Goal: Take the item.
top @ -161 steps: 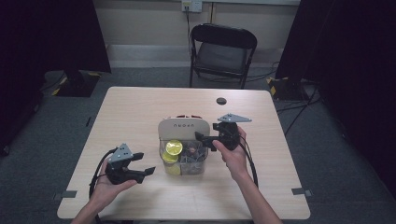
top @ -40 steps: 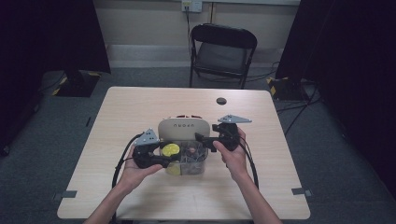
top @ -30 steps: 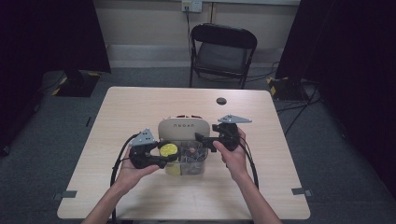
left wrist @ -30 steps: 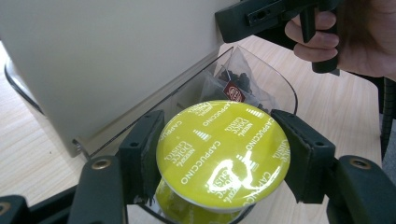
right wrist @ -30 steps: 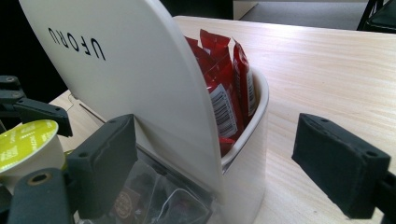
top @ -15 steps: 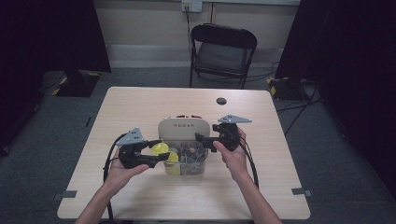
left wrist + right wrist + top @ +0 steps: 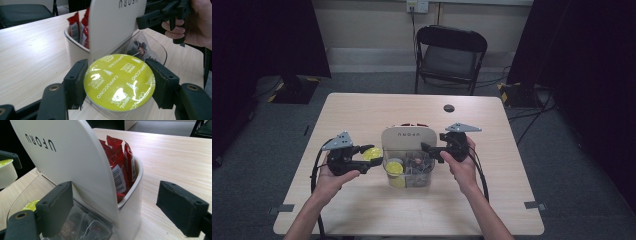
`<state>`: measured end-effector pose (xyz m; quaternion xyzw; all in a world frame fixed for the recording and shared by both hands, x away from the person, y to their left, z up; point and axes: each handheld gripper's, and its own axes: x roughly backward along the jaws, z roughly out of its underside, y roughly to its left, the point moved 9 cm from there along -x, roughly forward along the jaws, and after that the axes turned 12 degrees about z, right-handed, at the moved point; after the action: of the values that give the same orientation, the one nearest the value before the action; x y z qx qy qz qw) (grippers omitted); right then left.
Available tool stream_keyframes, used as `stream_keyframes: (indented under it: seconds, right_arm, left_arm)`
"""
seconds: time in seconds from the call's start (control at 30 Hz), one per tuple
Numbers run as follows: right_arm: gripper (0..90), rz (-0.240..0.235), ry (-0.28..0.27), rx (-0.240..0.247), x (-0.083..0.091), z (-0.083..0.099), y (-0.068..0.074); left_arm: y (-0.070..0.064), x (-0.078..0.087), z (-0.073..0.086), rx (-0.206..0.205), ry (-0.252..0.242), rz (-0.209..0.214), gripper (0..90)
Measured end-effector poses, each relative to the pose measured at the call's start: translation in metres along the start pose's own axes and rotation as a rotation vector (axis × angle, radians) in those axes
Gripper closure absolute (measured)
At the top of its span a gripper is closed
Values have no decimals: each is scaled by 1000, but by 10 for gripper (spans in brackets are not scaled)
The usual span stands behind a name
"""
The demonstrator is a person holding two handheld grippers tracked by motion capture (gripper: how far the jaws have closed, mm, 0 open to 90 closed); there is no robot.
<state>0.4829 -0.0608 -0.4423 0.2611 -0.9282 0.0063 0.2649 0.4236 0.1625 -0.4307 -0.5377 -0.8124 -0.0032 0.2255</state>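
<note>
Yellow-green foil tops the capsule (image 7: 119, 81), clamped between the jaws of the left gripper (image 7: 368, 159) at the left of centre in the high view, just left of the organiser box (image 7: 408, 137). In the middle, the box's clear front compartment holds more capsules, with red sachets (image 7: 119, 167) behind its white panel. Right of centre, the right gripper (image 7: 430, 148) has its jaws spread apart at the box's right side.

The left gripper (image 7: 371, 161) has lifted a yellow capsule (image 7: 372, 153) out of the container (image 7: 408, 137) and drawn it leftward, clear of it.
</note>
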Motion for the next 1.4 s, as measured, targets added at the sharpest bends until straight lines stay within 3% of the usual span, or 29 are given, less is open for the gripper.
stream_keyframes:
  seconds: [0.3,0.77,1.1,1.27,1.4]
  right_arm:
    - [132,2,0,-3,0,0,0]
    - [136,4,-5,-4,1,-1,0]
    - [137,-2,-5,-6,0,-1,0]
    - [139,-2,-1,-7,0,-1,1]
    - [139,-2,-1,-6,0,-1,1]
  left_arm:
    - [16,11,4,24,-9,-44,378]
    - [53,24,19,107,-4,-138,379]
    - [74,23,31,122,35,-201,379]
    - [80,20,36,126,49,-213,380]
    - [89,18,47,131,83,-245,380]
